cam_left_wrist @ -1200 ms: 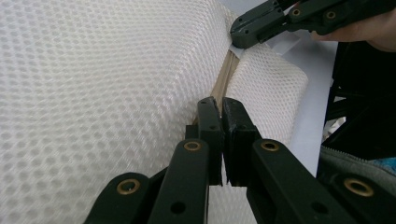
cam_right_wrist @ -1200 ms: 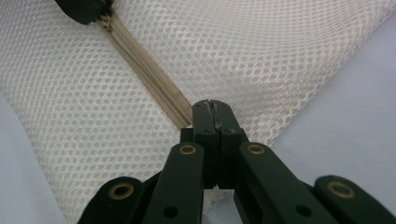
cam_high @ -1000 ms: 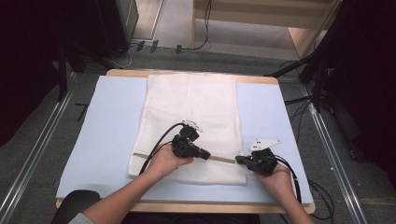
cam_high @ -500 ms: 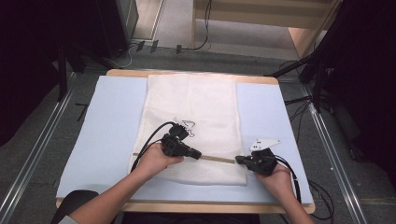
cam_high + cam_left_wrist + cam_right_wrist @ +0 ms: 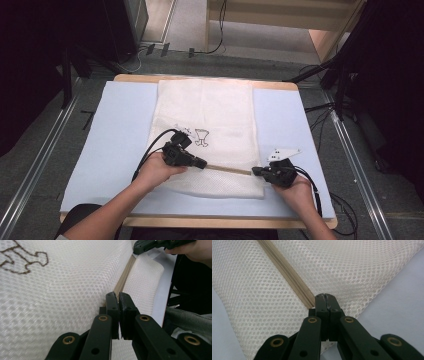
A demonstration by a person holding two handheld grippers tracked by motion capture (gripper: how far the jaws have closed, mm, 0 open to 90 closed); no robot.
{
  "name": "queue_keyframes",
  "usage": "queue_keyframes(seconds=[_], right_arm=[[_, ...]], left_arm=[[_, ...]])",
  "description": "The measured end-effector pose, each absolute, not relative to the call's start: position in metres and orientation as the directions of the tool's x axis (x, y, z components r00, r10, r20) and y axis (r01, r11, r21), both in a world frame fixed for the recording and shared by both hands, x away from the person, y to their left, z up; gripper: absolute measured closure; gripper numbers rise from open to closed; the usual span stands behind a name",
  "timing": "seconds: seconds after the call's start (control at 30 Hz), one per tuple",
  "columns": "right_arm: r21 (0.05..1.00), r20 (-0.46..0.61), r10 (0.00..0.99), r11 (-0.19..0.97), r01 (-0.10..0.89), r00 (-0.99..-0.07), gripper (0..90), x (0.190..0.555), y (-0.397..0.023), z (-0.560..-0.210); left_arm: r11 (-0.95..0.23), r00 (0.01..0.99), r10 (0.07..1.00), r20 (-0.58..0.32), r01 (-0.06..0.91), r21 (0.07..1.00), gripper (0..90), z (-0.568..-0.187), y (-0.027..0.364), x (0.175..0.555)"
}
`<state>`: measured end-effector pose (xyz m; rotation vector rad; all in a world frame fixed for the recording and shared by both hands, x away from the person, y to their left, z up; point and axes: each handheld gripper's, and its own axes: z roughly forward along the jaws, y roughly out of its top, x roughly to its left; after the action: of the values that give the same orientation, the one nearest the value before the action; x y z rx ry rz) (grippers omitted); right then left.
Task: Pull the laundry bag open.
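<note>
A white mesh bag lies flat on a pale blue mat. A tan zipper runs across the bag near its front edge. My left gripper is shut at the zipper's left part; in the left gripper view its jaws pinch together right on the tan strip. My right gripper is shut on the zipper's right end, and its closed tips bite the zipper where it meets the mesh. The right gripper also appears far off in the left gripper view.
A brown line drawing is printed on the bag above my left gripper. The mat covers a wooden table. Metal rails and cables lie on the floor on both sides.
My left gripper has slid left along the zipper, away from the right gripper, and more of the tan strip shows between them. The right gripper has stayed put.
</note>
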<state>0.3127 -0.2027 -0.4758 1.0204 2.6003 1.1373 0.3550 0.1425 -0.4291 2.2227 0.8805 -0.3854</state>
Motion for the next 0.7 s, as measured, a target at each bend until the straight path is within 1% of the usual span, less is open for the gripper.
queue_keyframes(seconds=[0.17, 0.33, 0.43, 0.7], right_arm=[[0.691, 0.149, 0.629, 0.486, 0.536, -0.763, 90.0, 0.313, -0.203, -0.476], [0.694, 0.159, 0.627, 0.478, 0.538, -0.762, 90.0, 0.313, -0.204, -0.477], [0.697, 0.187, 0.627, 0.458, 0.552, -0.756, 90.0, 0.314, -0.206, -0.478], [0.701, 0.179, 0.619, 0.465, 0.541, -0.765, 90.0, 0.314, -0.206, -0.478]], left_arm=[[-0.496, 0.713, 0.489, -0.503, 0.701, 0.511, 88.7, -0.428, 0.158, 0.355], [-0.502, 0.720, 0.486, -0.495, 0.694, 0.516, 88.7, -0.427, 0.160, 0.353], [-0.512, 0.726, 0.482, -0.491, 0.688, 0.514, 88.7, -0.428, 0.161, 0.354], [-0.508, 0.722, 0.492, -0.486, 0.691, 0.514, 88.8, -0.426, 0.168, 0.352]])
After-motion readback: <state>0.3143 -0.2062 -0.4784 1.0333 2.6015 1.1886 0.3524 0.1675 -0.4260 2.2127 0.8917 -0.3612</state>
